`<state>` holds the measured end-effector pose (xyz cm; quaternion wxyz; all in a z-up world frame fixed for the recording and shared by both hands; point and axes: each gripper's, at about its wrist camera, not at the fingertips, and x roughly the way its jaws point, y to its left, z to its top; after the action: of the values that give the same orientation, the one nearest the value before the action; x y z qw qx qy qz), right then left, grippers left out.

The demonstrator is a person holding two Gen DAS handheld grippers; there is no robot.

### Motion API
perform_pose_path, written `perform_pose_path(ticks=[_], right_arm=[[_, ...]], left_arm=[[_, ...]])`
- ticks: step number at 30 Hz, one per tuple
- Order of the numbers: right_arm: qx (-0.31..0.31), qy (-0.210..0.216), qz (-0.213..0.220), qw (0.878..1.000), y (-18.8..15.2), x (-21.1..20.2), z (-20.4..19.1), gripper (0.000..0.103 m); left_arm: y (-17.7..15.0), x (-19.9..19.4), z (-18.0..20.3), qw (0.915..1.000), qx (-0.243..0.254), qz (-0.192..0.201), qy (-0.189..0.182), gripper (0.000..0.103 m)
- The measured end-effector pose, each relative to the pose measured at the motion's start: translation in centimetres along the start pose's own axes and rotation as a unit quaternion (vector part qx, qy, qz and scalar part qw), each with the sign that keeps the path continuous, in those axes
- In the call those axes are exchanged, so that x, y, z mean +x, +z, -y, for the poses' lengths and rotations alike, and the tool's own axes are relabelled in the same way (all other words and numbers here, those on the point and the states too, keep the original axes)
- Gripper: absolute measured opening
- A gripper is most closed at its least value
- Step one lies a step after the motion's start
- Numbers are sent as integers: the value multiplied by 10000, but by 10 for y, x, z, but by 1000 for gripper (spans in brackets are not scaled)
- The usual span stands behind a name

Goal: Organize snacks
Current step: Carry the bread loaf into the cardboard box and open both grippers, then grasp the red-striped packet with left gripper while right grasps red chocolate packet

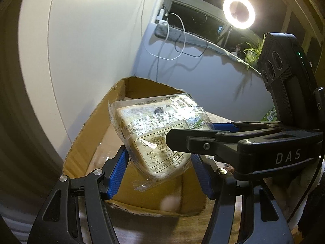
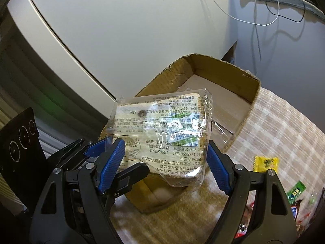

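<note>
Both grippers share one load: a clear crinkled plastic packet of sliced bread, a pale slab under printed text, hanging over the open cardboard box. My right gripper has its ribbed blue pads pressed against the packet's two sides, jaws clamped on it. My left gripper holds the packet's lower corner between its own blue pads, clamped too. The box is corrugated and brown, with torn rim edges. It sits on a bench covered in woven checked cloth. Loose snacks lie to my right: a yellow sachet and a green wrapper.
</note>
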<state>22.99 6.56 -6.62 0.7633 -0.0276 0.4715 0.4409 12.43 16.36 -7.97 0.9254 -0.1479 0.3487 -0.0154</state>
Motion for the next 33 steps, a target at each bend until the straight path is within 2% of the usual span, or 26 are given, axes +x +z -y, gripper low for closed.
perform_pose_path(ticks=[7,17,33], right_arm=[[-57,-135,-41,9999,4,11,1,83],[51,-323,179,9993,3,-7,13,83],[-56,-638,503,9967,-22,-59,13,83]], left_arm=[[0,6,-6,9998,19,-44,182,62],[-3,-5,3,9969,356,168,687,62],[-8,-38,47,9913,874,557,811,63]])
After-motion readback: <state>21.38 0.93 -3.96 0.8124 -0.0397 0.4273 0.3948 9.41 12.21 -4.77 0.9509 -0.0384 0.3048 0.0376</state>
